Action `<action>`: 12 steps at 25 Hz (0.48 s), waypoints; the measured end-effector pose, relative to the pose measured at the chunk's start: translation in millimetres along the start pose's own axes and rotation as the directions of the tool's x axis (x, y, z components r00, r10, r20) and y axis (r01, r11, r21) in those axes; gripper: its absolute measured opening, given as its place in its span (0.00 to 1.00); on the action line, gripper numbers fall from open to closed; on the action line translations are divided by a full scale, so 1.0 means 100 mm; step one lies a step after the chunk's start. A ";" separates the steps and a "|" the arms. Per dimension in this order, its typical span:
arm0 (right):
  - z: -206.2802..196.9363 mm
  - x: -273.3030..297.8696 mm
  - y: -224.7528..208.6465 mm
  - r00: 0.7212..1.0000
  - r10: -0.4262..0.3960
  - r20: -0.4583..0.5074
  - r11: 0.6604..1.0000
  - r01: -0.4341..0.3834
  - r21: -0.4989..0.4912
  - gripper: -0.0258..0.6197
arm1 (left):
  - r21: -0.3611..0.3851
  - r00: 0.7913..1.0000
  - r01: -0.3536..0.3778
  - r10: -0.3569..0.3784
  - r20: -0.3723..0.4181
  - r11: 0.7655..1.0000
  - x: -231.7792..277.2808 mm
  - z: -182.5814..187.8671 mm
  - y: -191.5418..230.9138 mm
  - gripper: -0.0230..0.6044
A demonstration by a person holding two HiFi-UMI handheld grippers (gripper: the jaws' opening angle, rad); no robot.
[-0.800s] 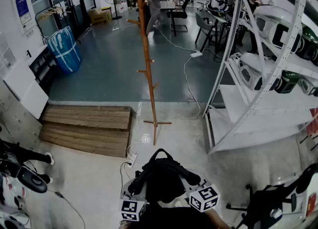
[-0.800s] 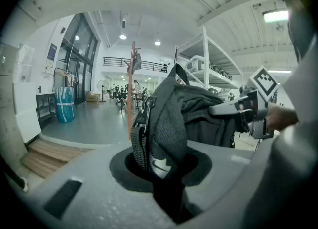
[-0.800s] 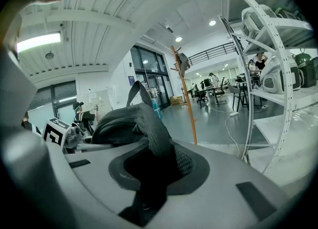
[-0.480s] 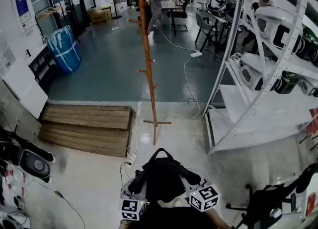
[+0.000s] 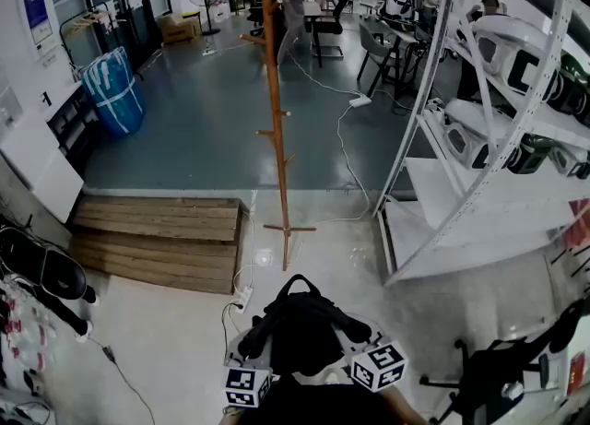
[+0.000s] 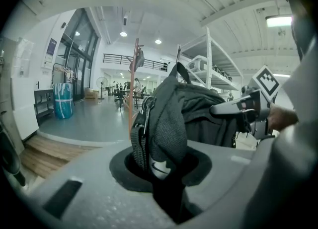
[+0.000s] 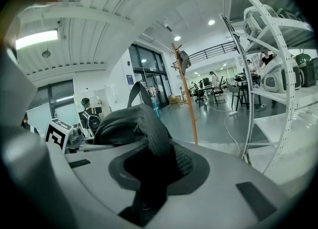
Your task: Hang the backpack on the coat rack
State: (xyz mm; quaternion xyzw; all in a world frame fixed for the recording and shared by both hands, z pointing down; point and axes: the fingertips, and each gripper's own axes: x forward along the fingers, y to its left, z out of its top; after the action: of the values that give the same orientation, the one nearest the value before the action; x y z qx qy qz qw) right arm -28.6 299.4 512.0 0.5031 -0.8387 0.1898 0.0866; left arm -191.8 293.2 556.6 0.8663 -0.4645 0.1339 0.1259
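Observation:
The black backpack (image 5: 300, 329) hangs low in the head view between my two grippers, its top loop upward. My left gripper (image 5: 251, 348) is shut on a padded shoulder strap (image 6: 160, 138), which fills the gap between its jaws. Pinched in my right gripper (image 5: 358, 329) is the other strap (image 7: 155, 141). The wooden coat rack (image 5: 276, 110) stands upright straight ahead, its cross-shaped foot (image 5: 288, 229) on the pale floor just beyond the backpack. It shows as a thin orange pole behind the bag in the left gripper view (image 6: 132, 99) and in the right gripper view (image 7: 186, 99), with something dark hung near its top.
A white metal shelving unit (image 5: 479, 137) with helmets rises close on the right. A wooden pallet (image 5: 161, 234) lies left of the rack's foot, and a power strip with cable (image 5: 243, 296) lies near the bag. Dark equipment (image 5: 41, 276) crowds the left edge; a chair base (image 5: 489, 377) sits lower right.
Both grippers and the backpack keep their place and grip. The head view has shifted slightly, and the dark things at the left edge have moved.

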 end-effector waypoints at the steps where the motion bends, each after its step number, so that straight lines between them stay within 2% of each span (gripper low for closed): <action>1: 0.00 0.02 0.03 1.000 -0.005 -0.001 1.000 0.005 0.001 0.15 | -0.007 1.000 0.003 -0.003 -0.005 1.000 -0.01 -0.02 0.04 0.18; 12: -0.03 0.41 0.43 0.998 -0.071 -0.004 0.997 0.071 0.014 0.15 | 0.007 0.998 0.068 -0.068 -0.016 0.998 -0.10 -0.11 0.60 0.18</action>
State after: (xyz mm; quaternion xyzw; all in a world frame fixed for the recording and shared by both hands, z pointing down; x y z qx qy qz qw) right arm -86.2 285.2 518.9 0.5327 -0.8189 0.1934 0.0910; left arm -248.8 272.4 568.9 0.8809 -0.4334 0.1381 0.1309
